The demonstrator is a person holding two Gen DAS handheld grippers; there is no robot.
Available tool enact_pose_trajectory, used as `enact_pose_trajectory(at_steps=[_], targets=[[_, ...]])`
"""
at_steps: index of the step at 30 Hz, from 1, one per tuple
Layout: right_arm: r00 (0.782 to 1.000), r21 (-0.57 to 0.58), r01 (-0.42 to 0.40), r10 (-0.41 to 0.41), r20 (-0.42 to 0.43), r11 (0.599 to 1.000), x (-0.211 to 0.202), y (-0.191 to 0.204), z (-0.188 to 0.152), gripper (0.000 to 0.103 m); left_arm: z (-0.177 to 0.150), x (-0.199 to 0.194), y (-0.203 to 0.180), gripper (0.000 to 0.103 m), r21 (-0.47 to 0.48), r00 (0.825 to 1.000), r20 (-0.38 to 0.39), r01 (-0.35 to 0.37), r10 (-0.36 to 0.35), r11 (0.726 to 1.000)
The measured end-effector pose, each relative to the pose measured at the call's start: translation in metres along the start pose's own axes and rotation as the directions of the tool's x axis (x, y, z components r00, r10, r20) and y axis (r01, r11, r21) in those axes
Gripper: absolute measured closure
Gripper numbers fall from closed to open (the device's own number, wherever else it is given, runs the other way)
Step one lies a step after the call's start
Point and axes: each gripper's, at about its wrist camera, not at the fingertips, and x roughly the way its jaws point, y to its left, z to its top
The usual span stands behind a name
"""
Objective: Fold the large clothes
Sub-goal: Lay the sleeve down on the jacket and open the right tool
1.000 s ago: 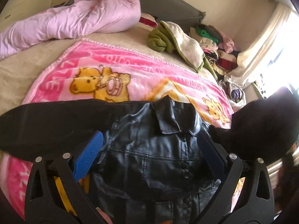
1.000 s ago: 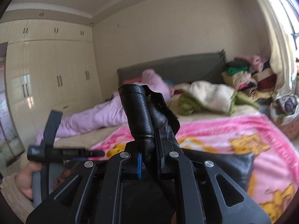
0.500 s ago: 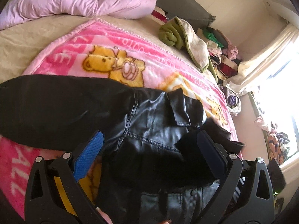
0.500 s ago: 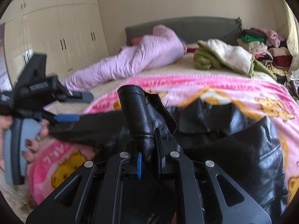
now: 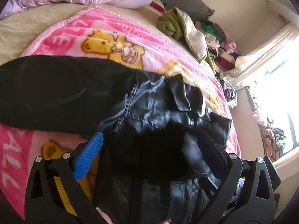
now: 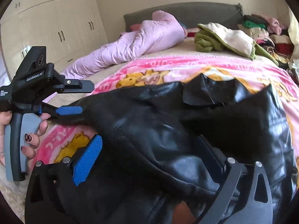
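Observation:
A black leather jacket (image 5: 149, 112) lies front up on the pink bear blanket (image 5: 115, 29). One sleeve (image 5: 48, 91) stretches out to the left. The other sleeve (image 6: 149, 130) lies folded across the chest. My left gripper (image 5: 151, 149) is open and empty, its jaws wide apart just above the jacket's chest. It also shows in the right wrist view (image 6: 74, 97) at the left, held by a hand. My right gripper (image 6: 153, 156) is open, its blue pad (image 6: 87, 158) clear of the folded sleeve that lies between the jaws.
A pink quilt (image 6: 130, 44) lies at the head of the bed. A green and cream garment (image 6: 220, 39) and a pile of clothes (image 6: 265, 31) sit at the far right. Wardrobes (image 6: 56, 29) stand at the left. A bright window (image 5: 276, 78) is on the right.
My right gripper carried the sleeve down across the jacket's chest and opened, letting it go. My left gripper stayed open and moved in lower over the jacket.

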Motion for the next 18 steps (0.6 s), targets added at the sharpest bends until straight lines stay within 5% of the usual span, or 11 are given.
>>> enact_pose_trajectory(at_steps=[5, 11, 15, 18], targets=[[0.999, 0.091, -0.028, 0.031, -0.037, 0.995, -0.031, -0.030, -0.019, 0.004, -0.013, 0.015, -0.003, 0.009, 0.016, 0.998, -0.065, -0.008, 0.009, 1.000], [1.000, 0.190, -0.025, 0.023, 0.016, 0.982, -0.138, -0.090, -0.051, 0.004, -0.027, 0.043, -0.009, 0.009, 0.037, 0.988, -0.148, -0.034, 0.039, 0.999], [0.984, 0.250, 0.150, -0.169, 0.057, 0.957, -0.225, -0.145, -0.070, 0.004, -0.030, 0.064, -0.010, 0.009, 0.016, 0.985, -0.155, -0.069, 0.071, 0.997], [0.942, 0.309, 0.285, -0.324, 0.083, 0.907, -0.277, -0.186, -0.077, 0.004, -0.028, 0.076, -0.010, 0.009, 0.001, 0.988, -0.133, -0.082, 0.082, 0.997]])
